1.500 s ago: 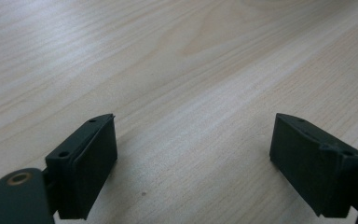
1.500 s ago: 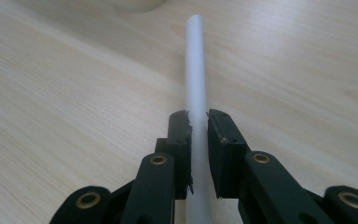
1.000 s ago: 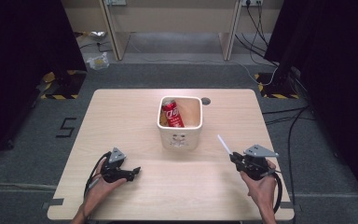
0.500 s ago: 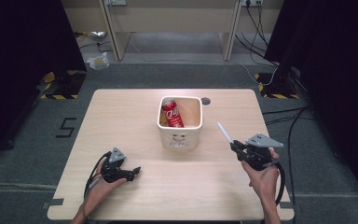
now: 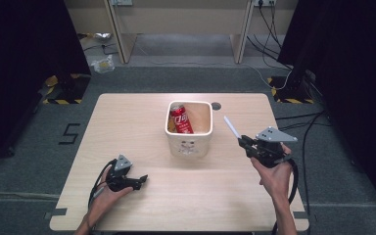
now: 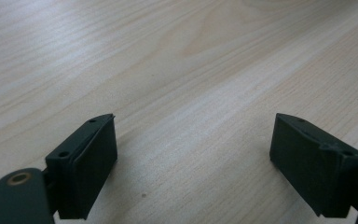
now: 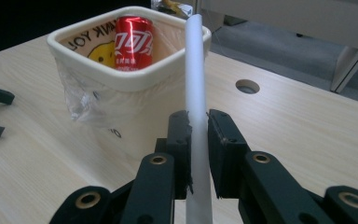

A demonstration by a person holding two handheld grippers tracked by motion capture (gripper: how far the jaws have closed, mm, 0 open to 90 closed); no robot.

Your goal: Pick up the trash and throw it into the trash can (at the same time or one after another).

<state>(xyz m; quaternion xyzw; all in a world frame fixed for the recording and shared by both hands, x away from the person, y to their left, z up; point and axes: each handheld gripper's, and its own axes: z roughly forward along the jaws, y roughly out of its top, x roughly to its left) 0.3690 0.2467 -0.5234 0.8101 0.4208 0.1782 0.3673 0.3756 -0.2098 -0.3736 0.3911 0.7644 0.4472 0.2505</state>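
Now your right claw (image 5: pixel 245 141) pinches a white straw (image 5: pixel 231 127), its two black jaws pressed against the straw's sides near its lower part. In the right gripper view the straw (image 7: pixel 196 100) stands up between the jaws and its top end reaches the height of the rim of the cream-coloured bin (image 7: pixel 121 81). From the high view, you hold that claw above the tabletop (image 5: pixel 127 122), near the right edge and about midway between the near and far edges, with the straw slanting up and away towards the far edge. The straw's tip lies just beside the bin's (image 5: pixel 190 142) right wall, apart from it.

The bin sits at the middle of the tabletop, closer to the far edge, lined with a thin clear plastic bag. Inside it a red can (image 5: pixel 180 120) leans against the left wall; the right gripper view shows the can (image 7: pixel 133 43) with white lettering. A round cable hole (image 5: pixel 216 105) lies in the tabletop just beyond the bin's far right corner.

Your left claw (image 5: pixel 143 179) rests low on the tabletop near the near left corner, jaws spread wide with bare wood between them, as the left gripper view shows (image 6: pixel 193 158).
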